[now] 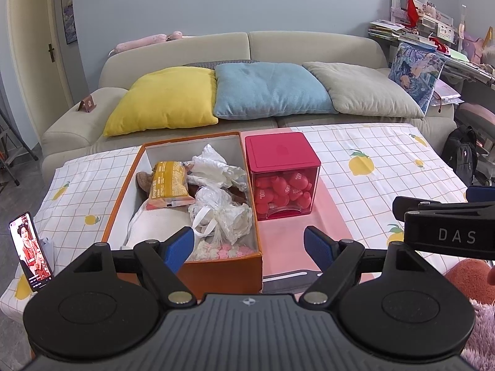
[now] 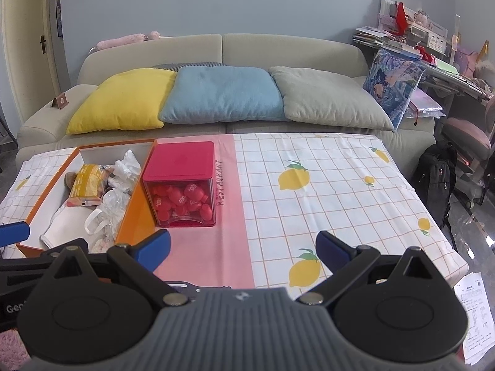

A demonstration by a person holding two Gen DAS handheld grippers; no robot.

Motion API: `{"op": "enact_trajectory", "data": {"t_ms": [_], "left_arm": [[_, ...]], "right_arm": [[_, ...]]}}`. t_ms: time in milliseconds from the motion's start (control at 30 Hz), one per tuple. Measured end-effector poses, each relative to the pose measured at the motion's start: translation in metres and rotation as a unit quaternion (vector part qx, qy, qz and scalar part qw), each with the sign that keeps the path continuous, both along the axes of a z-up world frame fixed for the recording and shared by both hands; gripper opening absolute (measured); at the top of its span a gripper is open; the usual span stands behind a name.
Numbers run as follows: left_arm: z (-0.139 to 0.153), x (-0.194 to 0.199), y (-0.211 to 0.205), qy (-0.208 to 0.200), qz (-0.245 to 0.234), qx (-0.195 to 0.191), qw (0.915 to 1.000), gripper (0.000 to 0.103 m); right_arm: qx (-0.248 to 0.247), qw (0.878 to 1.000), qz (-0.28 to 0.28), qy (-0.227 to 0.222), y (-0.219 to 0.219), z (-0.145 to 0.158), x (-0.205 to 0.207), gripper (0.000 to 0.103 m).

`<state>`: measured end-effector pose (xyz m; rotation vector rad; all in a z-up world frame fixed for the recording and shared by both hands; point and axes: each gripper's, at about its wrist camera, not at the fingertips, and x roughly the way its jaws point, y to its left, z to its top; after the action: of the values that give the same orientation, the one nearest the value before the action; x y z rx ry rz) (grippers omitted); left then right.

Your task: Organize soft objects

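Fingers of both grippers, left (image 1: pixel 249 245) and right (image 2: pixel 243 249), spread wide (nothing held), level above the tablecloth (image 2: pixel 324 185).

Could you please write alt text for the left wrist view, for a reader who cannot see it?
An open hand-held gripper points at an orange box filled with soft items: a yellow snack packet, crumpled white bags. A red-lidded container stands right of it on a lemon-print tablecloth, sofa behind.

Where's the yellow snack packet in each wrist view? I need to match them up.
Left wrist: yellow snack packet left of centre, inside the orange box.
Right wrist: yellow snack packet far left, in the same box.
Shared landmark: red-lidded container right of the box.
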<state>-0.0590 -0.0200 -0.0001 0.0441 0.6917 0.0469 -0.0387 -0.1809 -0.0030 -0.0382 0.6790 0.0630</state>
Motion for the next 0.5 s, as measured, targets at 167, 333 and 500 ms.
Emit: {"op": "enact_trajectory", "data": {"t_ms": [167,333,500], "left_arm": [[0.0003,0.0007,0.0,0.0,0.0,0.0,1.0,0.094],[0.0004,0.0009,0.0001,-0.001,0.0,0.0,1.0,0.094],[-0.0003,0.0006,-0.0002,0.0,0.003,0.003,1.0,0.094]], "right_arm": [[0.0,1.0,0.0,0.0,0.0001,0.0001,0.0001,0.098],[-0.001,1.0,0.0,0.002,-0.0001,-0.0009,0.0002,0.098],[-0.003,1.0,0.001,0.002,-0.0003,-0.0018,0.0005,0.098]]}}
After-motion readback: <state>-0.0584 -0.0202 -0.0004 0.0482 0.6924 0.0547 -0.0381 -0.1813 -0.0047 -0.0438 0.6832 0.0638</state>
